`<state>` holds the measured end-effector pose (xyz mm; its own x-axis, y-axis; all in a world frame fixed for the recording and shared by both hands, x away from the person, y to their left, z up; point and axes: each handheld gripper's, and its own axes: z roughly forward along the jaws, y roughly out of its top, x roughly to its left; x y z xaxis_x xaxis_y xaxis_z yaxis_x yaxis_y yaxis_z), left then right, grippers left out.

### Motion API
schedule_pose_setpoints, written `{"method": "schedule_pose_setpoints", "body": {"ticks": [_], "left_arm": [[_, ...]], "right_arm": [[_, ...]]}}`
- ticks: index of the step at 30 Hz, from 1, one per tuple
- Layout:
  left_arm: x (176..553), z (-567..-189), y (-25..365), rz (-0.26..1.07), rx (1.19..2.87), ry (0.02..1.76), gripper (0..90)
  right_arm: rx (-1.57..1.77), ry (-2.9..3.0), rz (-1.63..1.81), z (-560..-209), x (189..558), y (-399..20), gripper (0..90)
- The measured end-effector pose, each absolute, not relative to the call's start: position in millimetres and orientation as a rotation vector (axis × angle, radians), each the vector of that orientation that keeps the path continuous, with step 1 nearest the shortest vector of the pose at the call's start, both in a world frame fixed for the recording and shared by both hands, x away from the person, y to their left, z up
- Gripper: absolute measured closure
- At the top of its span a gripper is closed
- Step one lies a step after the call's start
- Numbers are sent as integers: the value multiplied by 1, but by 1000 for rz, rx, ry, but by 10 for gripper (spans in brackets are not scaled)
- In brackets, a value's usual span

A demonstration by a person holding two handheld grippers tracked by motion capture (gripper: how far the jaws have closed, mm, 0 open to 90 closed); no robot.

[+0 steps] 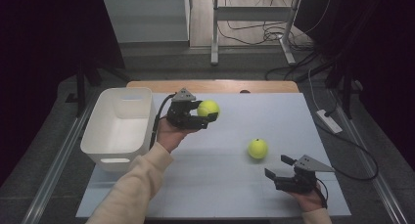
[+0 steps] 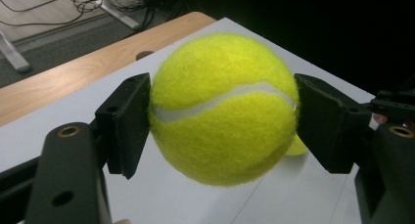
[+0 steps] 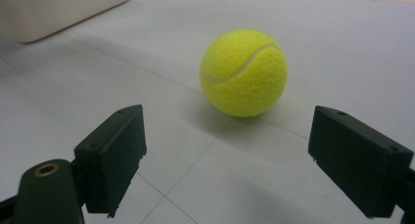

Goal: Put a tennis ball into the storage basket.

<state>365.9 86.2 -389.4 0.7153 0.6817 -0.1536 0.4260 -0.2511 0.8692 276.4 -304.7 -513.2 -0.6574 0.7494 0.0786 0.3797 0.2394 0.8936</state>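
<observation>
- High view: the left gripper (image 1: 207, 112), above the middle of the frame, holds a tennis ball (image 1: 208, 108) lifted off the table (image 1: 293, 121), just right of the white bin (image 1: 119, 126) at the left. A second ball (image 1: 257, 148) lies on the table right of centre. The right gripper (image 1: 279, 168), lower right, stands wide open and points toward that second ball, a little apart from it.
- Left gripper view: the jaws press on both sides of the held ball (image 2: 223, 109) at mid-frame, with the table well below it. A sliver of the second ball (image 2: 296, 146) peeks out at the lower right edge of the held one.
- Right gripper view: the jaws are spread wide at the bottom corners. The second ball (image 3: 243, 73) rests on the table in the upper middle, ahead of the jaws and not yet between them.
- Judgement: the carry step seems in hand. Next, the left gripper likely needs to swing over the bin and release; the right must advance until its jaws straddle the second ball, then close.
</observation>
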Motion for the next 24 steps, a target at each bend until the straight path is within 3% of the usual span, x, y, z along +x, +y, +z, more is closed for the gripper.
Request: {"method": "schedule_pose_setpoints", "body": {"ticks": [24], "left_arm": [[363, -375, 106, 373, 1853, 866, 270]], "right_arm": [[1040, 2152, 1388, -514, 276, -305, 145]]}}
